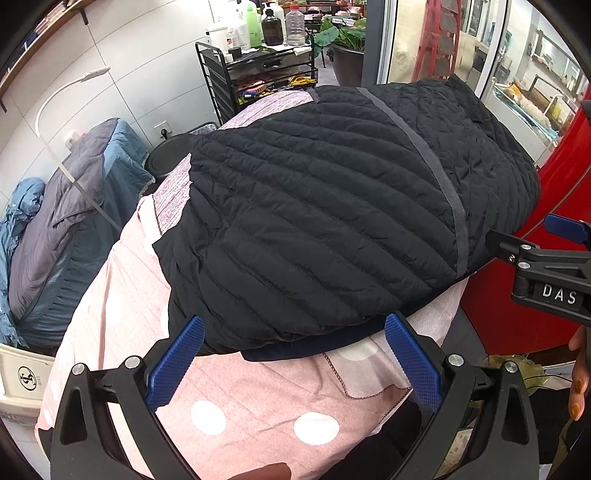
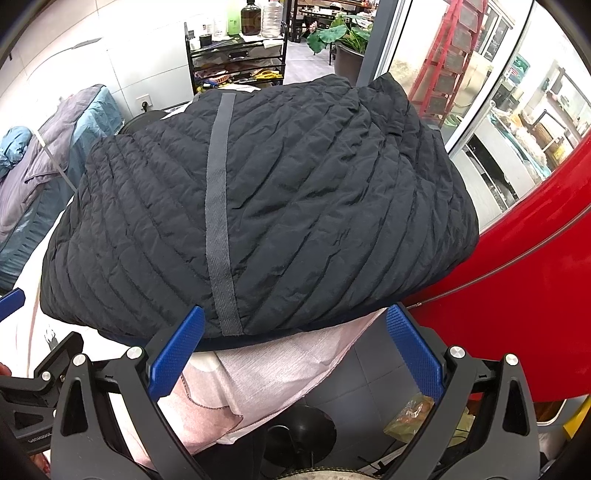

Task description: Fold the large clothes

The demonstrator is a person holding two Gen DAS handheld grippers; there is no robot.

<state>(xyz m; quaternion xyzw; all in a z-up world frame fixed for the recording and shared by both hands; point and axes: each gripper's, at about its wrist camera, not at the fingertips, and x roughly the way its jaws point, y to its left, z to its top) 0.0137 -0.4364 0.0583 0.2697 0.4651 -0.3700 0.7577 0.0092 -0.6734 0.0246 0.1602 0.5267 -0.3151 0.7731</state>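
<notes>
Jacket [image 1: 332, 206], black quilted, lies bunched on the pink cloth [image 1: 236, 387], its near hem just ahead of both grippers. Left gripper [image 1: 294, 363] & right gripper [image 2: 295, 354] are spread wide, holding nothing. Risk, prob: a pinch at the hem also grabs the cloth underneath, or slick padding slips out mid-fold.

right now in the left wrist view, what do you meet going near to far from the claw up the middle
Open left claw with blue ridged fingers → pink polka-dot cloth → black quilted puffer jacket with a grey tape strip → black metal shelf cart → bottles on its top
</notes>
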